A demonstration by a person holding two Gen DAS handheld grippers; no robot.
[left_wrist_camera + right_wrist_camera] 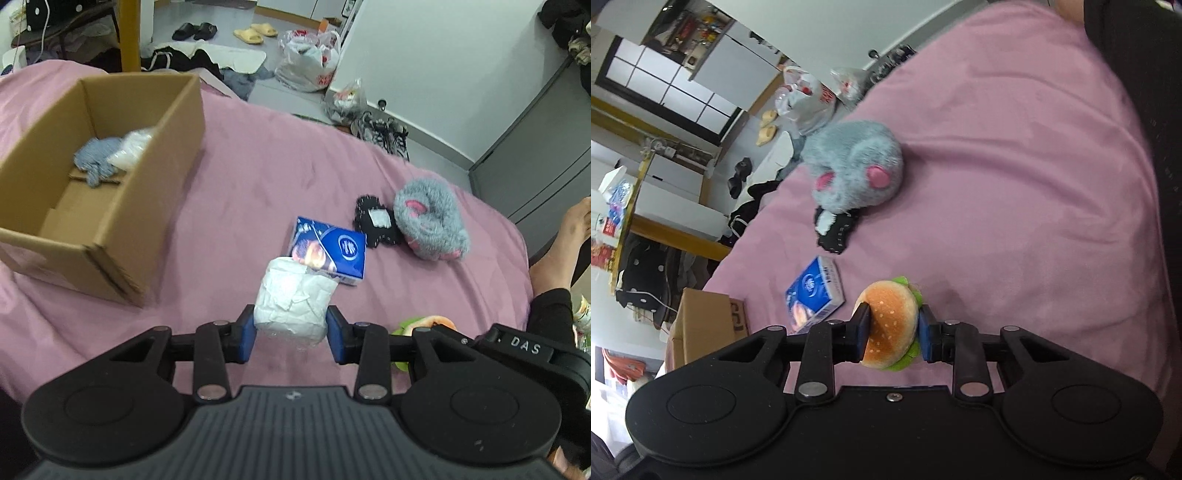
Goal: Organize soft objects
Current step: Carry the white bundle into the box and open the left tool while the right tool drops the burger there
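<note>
My left gripper had its jaws clamped on a white roll in crinkled wrap, held above the pink bed. The box lay up and to the left of those jaws, open top facing me, its long axis running away toward the upper right, so I judged the left side nearer to it. A blue cloth and a white bundle already sat inside. My right gripper had its jaws pinching a plush burger, squashed slightly at the bun.
</note>
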